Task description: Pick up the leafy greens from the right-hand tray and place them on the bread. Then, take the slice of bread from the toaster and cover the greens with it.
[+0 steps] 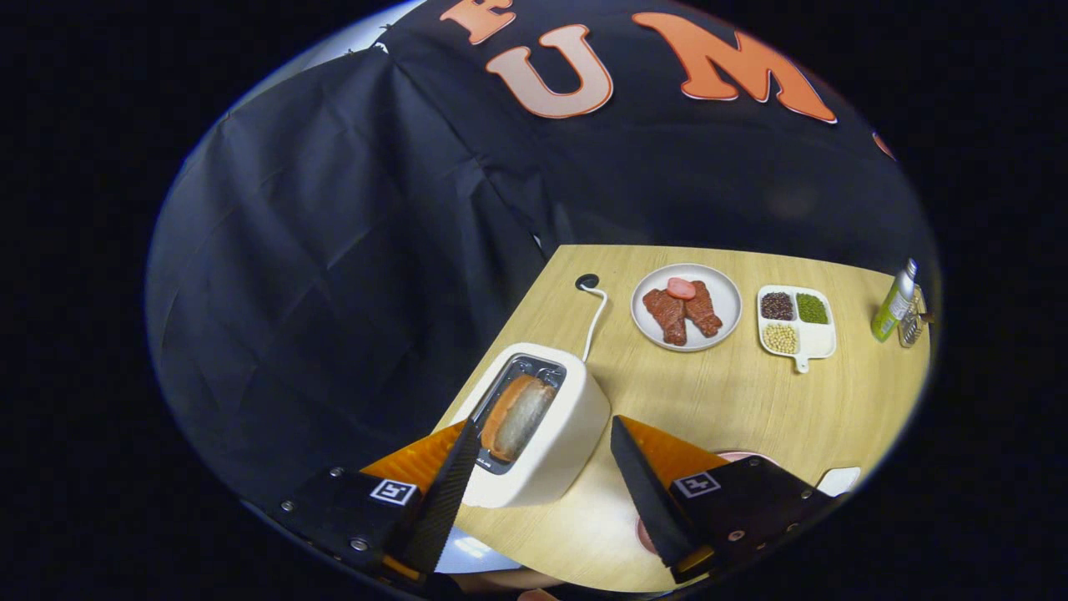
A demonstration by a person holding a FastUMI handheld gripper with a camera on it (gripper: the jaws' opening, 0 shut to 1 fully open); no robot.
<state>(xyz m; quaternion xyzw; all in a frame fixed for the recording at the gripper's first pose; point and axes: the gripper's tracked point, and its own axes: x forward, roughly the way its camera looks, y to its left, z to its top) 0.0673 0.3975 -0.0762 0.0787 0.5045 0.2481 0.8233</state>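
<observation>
Wooden table (734, 392), toaster (542, 434) between spread tongs (542, 442), black cloth wall.

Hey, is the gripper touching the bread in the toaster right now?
Apart. In the gripper view the open gripper frames the toaster, with the bread slice untouched in its slot.

On the wooden table (717, 392) sit a meat plate (722, 288), a compartmented bean dish (822, 338) and a green bottle (894, 302)
</observation>
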